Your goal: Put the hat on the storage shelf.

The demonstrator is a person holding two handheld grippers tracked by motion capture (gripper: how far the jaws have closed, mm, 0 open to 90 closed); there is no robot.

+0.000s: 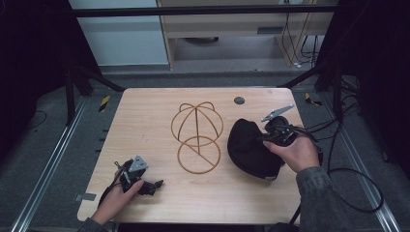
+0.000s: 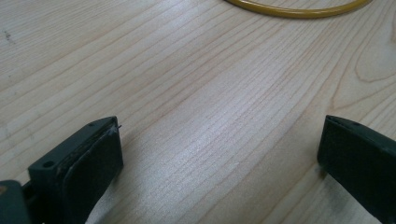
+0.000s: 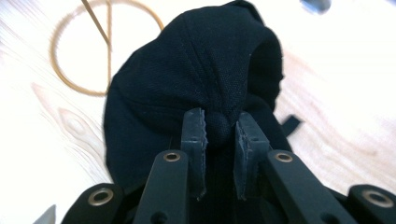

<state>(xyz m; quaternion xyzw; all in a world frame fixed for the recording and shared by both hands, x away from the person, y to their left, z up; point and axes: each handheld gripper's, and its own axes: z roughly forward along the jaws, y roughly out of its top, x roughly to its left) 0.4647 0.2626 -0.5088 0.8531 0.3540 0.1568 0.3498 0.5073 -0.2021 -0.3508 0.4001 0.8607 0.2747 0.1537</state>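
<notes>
Black cloth of the cap [image 3: 196, 79], lying near the worktop's [image 1: 145, 140] right edge, is pinched in my right tongs [image 3: 220, 140]; my left tongs [image 2: 219, 154] gape wide at the near-left corner.

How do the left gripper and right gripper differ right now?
The right gripper is shut, pinching a fold of the black cap; the left gripper stands wide open with nothing between its pads. The right gripper is over the cap beside the wire stand; the left sits low near the table edge.
</notes>
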